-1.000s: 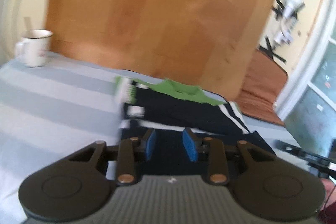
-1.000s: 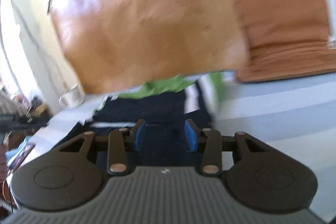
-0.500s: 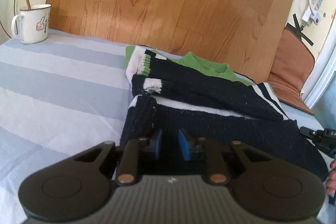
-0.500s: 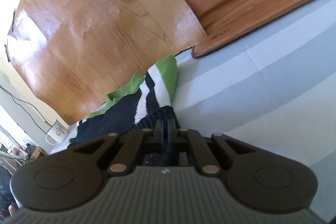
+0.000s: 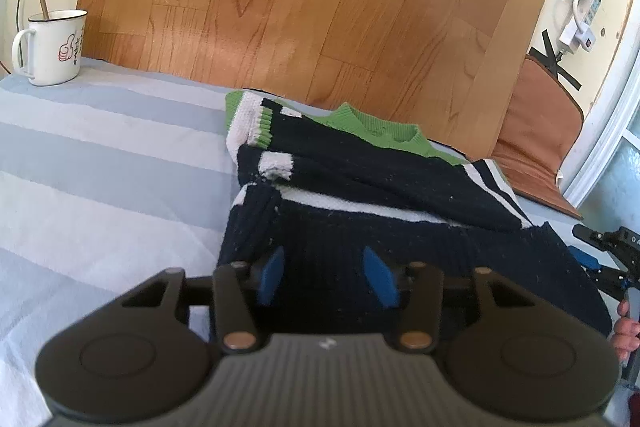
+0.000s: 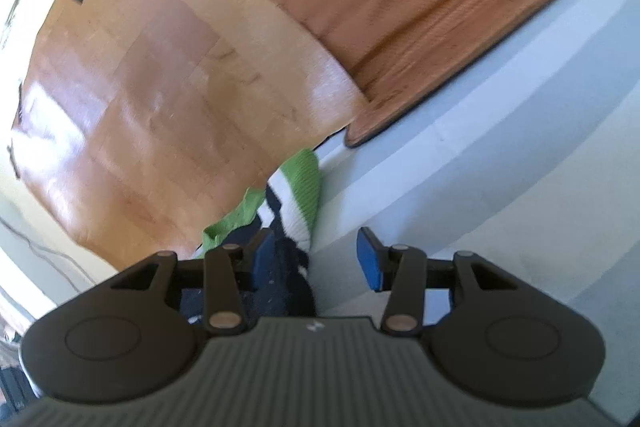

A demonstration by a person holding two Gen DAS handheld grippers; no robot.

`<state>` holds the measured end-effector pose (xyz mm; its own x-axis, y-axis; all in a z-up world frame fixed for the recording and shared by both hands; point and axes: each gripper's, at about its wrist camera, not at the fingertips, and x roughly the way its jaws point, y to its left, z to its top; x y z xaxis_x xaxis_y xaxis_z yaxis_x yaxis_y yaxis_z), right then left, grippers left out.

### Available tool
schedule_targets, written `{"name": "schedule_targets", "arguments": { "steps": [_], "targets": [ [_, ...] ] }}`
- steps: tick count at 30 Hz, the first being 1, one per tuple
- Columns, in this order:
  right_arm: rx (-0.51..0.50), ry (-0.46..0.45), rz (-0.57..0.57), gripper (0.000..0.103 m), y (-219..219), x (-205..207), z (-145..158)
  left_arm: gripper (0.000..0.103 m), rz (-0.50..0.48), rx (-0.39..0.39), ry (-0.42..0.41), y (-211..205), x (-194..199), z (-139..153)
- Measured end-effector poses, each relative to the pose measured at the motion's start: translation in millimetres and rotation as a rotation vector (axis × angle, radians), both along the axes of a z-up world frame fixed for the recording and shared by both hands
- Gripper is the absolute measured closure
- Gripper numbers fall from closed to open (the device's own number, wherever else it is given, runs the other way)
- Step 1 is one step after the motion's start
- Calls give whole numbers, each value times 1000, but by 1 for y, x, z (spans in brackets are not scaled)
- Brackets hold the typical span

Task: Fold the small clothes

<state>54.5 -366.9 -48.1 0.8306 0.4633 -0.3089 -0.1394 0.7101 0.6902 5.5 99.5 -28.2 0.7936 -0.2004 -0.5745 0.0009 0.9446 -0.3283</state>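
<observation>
The knitted sweater point(image 5: 360, 195), navy with white stripes and green trim, lies folded on the striped bedsheet point(image 5: 100, 187) in front of the wooden board point(image 5: 320, 7). The left gripper point(image 5: 326, 277) is opening, its blue pads apart over the near navy hem without pressing it. The right gripper point(image 6: 316, 259) is also opening at the sweater's right edge, gripping nothing.

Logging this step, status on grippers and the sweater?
Left gripper and right gripper both opening, pads off the knit. Navy-and-green sweater lies folded on striped sheet. Mug far off.

A navy knit sweater point(image 5: 360, 195) with white stripes and green trim lies folded flat on the striped bed, collar toward twelve o'clock.
</observation>
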Motion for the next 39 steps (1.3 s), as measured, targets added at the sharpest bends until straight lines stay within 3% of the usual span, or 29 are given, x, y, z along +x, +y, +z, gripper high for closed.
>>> {"name": "schedule_targets", "arguments": {
  "steps": [8,39],
  "targets": [
    [-49,8,-9,52,5,3,1,56,0,17,-1,-2,0,-1],
    [-50,10,-17,49,4,2,0,50,-16,61,-14,-7,-1,0]
  ]
}}
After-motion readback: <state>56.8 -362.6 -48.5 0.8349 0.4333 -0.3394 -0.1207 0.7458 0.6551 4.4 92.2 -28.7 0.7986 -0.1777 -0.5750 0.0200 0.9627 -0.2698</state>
